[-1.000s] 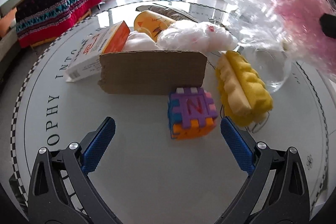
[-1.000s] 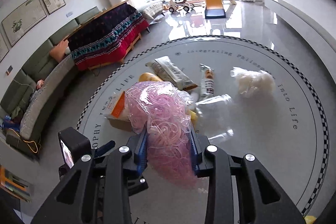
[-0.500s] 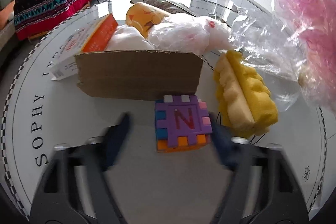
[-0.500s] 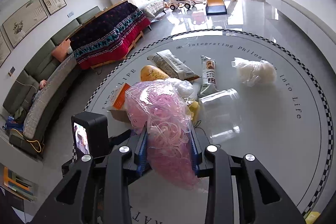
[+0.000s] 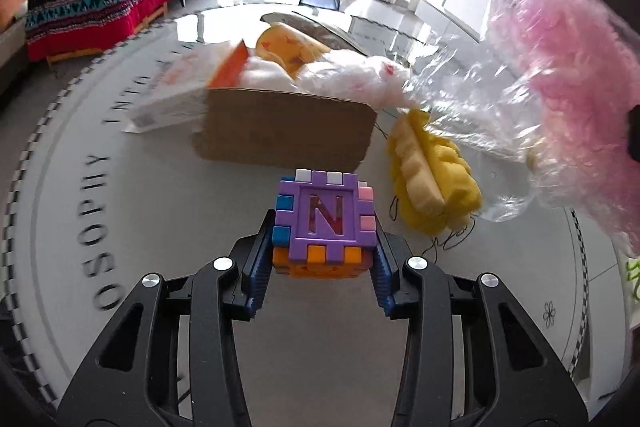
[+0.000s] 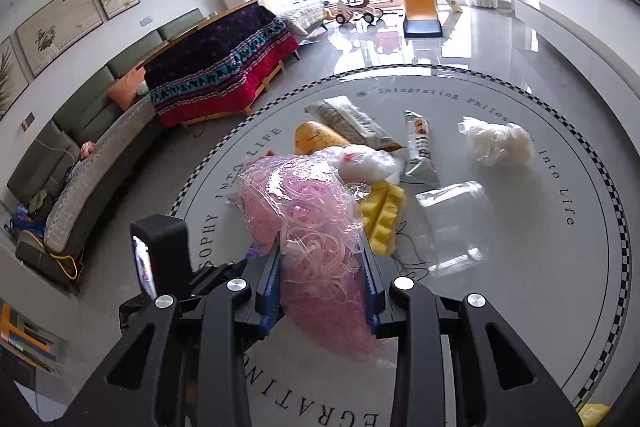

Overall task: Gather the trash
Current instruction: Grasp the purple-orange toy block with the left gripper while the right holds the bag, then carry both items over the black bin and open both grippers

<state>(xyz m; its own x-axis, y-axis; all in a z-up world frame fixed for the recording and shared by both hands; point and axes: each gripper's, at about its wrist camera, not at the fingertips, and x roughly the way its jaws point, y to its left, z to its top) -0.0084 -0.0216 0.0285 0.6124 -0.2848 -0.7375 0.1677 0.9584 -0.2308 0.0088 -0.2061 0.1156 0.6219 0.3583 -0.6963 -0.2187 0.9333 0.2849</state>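
A foam puzzle cube (image 5: pixel 326 223) with a purple top and a red letter N sits between the blue pads of my left gripper (image 5: pixel 325 227). The jaws are closing and the pads press on its sides. My right gripper (image 6: pixel 320 251) is shut on a clear bag of pink plastic strands (image 6: pixel 312 227), held above the round white table (image 6: pixel 520 267). In the left wrist view the same pink bag (image 5: pixel 580 107) hangs at the right. Behind the cube lie a cardboard piece (image 5: pixel 288 131) and a yellow sponge (image 5: pixel 432 183).
More litter lies on the table: a white and orange carton (image 5: pixel 180 95), a yellow cup (image 5: pixel 288 47), a crumpled white bag (image 5: pixel 352 79), a clear jar (image 6: pixel 456 223), a snack wrapper (image 6: pixel 420 147), a grey packet (image 6: pixel 352 123) and another white bag (image 6: pixel 500 143).
My left jaws went from wide open to closed around the foam cube, which now sits nearer the camera. The right gripper kept its hold on the pink bag and shifted a little.
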